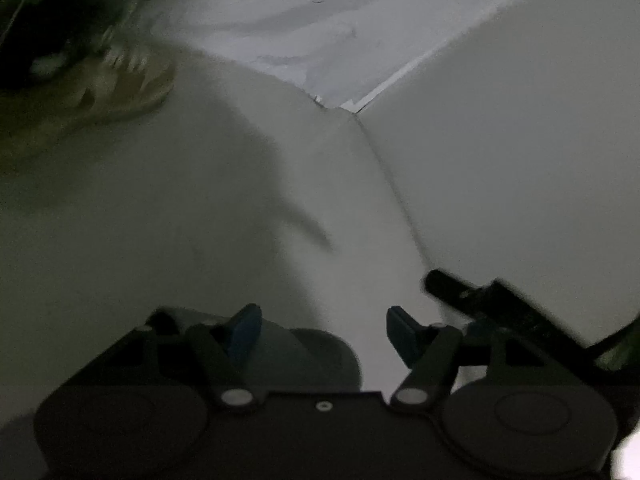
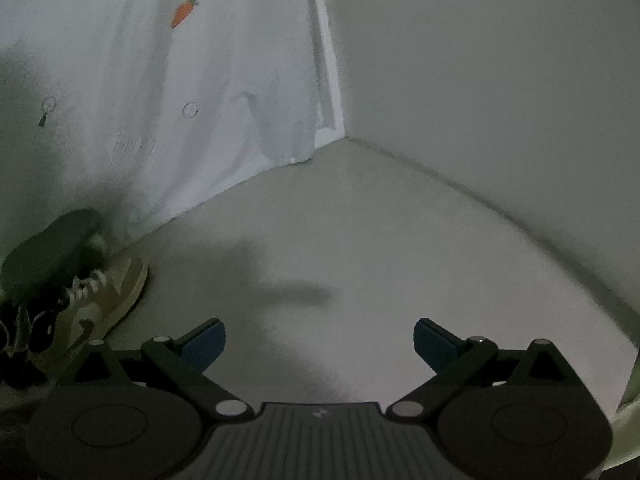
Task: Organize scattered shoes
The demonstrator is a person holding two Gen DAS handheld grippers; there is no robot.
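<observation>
Laced tan shoe point(image 2: 100, 296), smooth pale floor point(image 2: 360, 260)

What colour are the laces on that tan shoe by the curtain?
White laces on the tan shoe; clearest in the right wrist view.

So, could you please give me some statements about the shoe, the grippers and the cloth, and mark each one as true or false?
1. Both the left gripper and the right gripper are open. True.
2. The right gripper holds the tan shoe. False: the shoe lies on the floor, to the left.
3. The white cloth has an orange carrot on it. True.
4. The shoe has no laces. False: white laces show.
</observation>
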